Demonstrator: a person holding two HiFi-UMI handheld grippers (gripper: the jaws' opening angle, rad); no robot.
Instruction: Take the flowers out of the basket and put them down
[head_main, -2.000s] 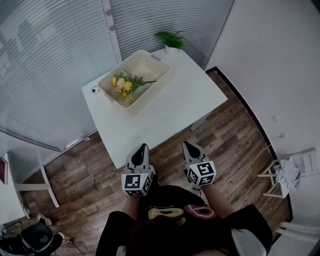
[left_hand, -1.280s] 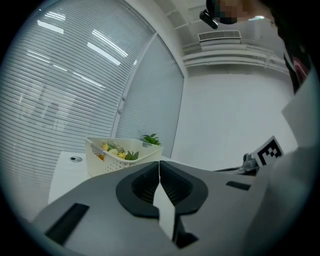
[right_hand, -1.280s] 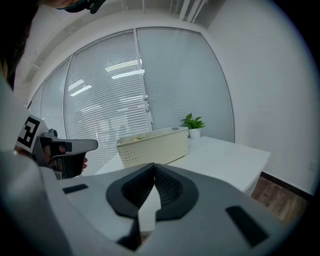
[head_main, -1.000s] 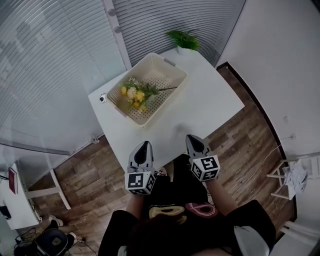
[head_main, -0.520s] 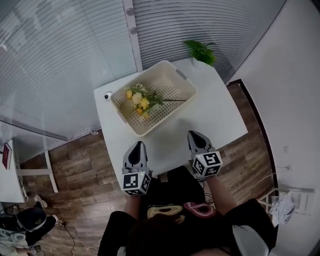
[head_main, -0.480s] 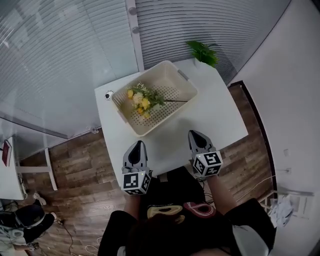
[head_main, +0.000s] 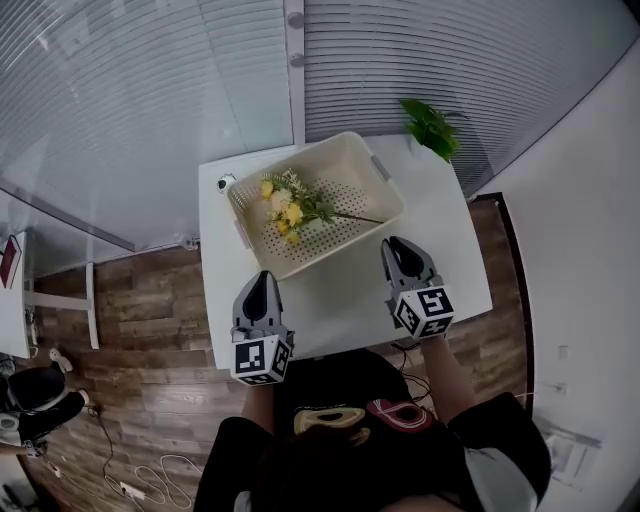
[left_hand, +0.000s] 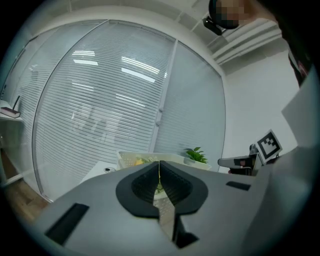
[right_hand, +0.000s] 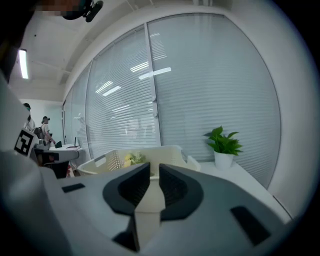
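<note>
Noted flowers (head_main: 285, 207) lying in basket (head_main: 347, 183) on table (head_main: 440, 262), long axis 10-to-4: blooms toward 10 o'clock, stem toward 4. Left gripper (head_main: 262, 280) at basket's 7 o'clock, pinched closed, empty. Right gripper (head_main: 398, 246) at 4, opening, gap narrow, empty.

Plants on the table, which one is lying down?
The yellow flowers, lying on their side inside the basket. The green plant stands upright in its pot at the corner of the table, outside the basket.

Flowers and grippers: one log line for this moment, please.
flowers: in basket | left gripper: shut, empty | right gripper: opening, empty
</note>
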